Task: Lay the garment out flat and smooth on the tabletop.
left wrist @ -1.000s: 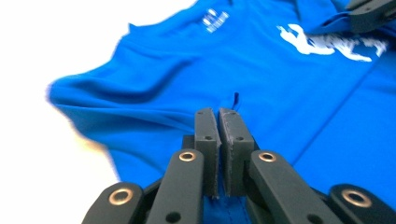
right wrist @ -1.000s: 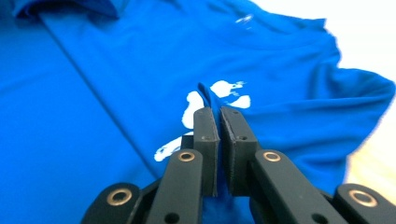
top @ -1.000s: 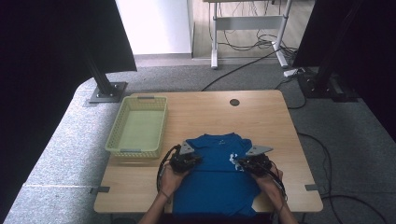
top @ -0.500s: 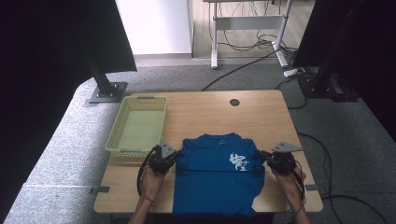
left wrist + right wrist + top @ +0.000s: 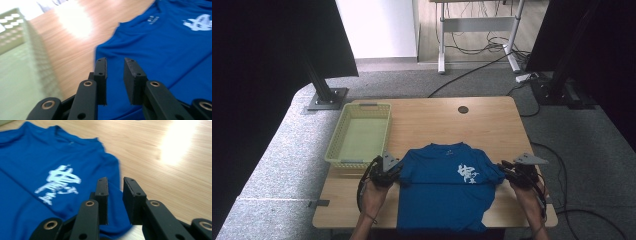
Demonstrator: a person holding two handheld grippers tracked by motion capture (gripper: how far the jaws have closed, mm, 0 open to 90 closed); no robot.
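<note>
The shirt's [image 5: 442, 192] lower hem runs past the near table [image 5: 492, 120] edge and is cut off at the bottom of the high view; the basket [image 5: 15, 57] is blurred in the left gripper view. The shirt is blue with a white print, lying flat between the two grippers. The left gripper [image 5: 384, 170] sits at its left sleeve, the right gripper [image 5: 512, 172] at its right sleeve. Each has its jaws slightly apart over the sleeve edge, gripping nothing.
</note>
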